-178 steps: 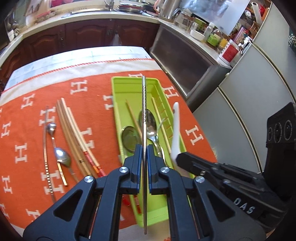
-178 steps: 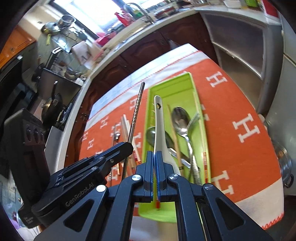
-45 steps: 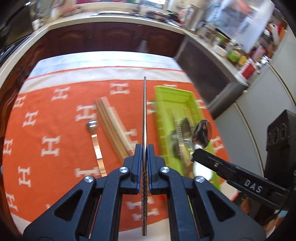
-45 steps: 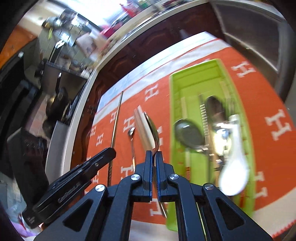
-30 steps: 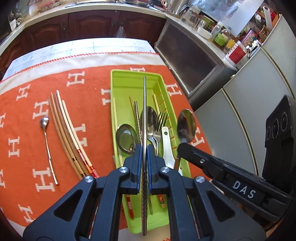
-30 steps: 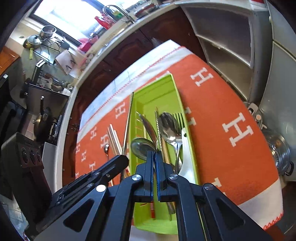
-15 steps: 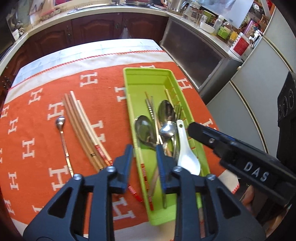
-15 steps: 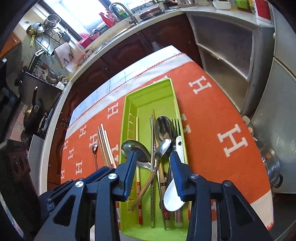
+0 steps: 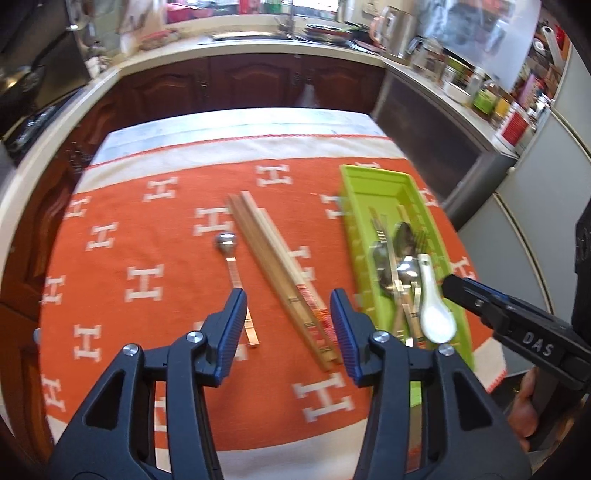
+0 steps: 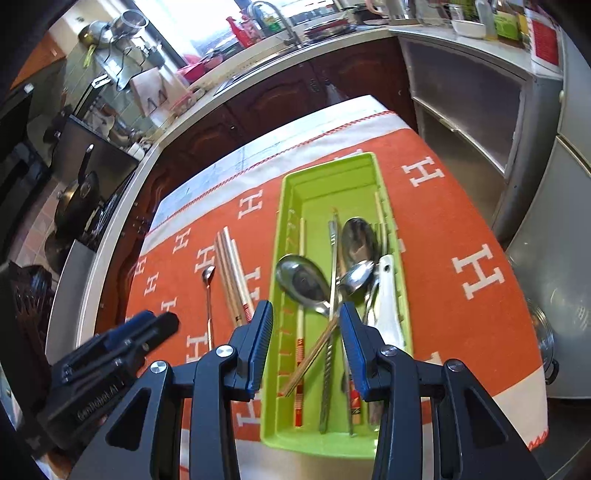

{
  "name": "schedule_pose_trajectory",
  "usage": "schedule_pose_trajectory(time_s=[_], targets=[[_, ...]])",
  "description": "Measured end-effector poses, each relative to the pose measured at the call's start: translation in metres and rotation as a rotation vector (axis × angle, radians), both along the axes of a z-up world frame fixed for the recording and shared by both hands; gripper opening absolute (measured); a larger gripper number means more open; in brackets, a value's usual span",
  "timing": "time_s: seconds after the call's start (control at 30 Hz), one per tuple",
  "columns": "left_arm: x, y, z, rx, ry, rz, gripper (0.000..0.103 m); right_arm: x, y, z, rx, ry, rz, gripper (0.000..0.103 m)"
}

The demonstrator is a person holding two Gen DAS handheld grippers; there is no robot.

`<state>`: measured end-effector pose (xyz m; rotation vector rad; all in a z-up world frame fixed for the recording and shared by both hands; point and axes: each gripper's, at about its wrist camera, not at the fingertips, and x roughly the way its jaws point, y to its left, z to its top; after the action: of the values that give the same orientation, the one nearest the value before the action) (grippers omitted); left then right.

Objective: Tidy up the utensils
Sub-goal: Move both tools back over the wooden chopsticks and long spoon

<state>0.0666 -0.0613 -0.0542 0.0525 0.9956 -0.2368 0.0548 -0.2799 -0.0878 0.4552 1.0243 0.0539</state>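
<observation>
Orange cloth (image 9: 155, 332) carries leftover chopsticks (image 9: 280, 273) beside the tray (image 10: 291, 195); left gripper (image 9: 288, 325) spread above them (likely next), right gripper (image 10: 306, 332) released, empty.

Bright window daylight, fisheye-bent edges, slight motion blur

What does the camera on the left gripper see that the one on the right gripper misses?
Only the left wrist view shows the bare hand gripping the right gripper's handle and the red-labelled canister on the counter. Only the right wrist view shows the dark frying pan and the tap by the window. Both show the lime-green plastic tray of cutlery, the white ceramic spoon, the wooden chopsticks and open jaws.
</observation>
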Motion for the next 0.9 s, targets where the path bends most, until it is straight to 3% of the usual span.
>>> schedule_pose_trajectory(time_s=[0.4, 0.7, 0.8, 0.9], targets=[[-0.002, 0.083, -0.019, 0.038, 0.027, 0.165, 0.044, 0.007, 0.059, 0.012, -0.045, -0.02, 0.162, 0.038], [0.011, 0.091, -0.037, 0.029, 0.056, 0.165, 0.044, 0.022, 0.117, 0.01, -0.08, -0.067, 0.311, 0.038], [0.015, 0.091, -0.045, 0.027, 0.07, 0.157, 0.044, 0.032, 0.13, -0.001, -0.093, -0.058, 0.354, 0.034], [0.019, 0.093, -0.054, 0.028, 0.084, 0.155, 0.044, 0.045, 0.142, -0.023, -0.112, -0.017, 0.397, 0.023]])
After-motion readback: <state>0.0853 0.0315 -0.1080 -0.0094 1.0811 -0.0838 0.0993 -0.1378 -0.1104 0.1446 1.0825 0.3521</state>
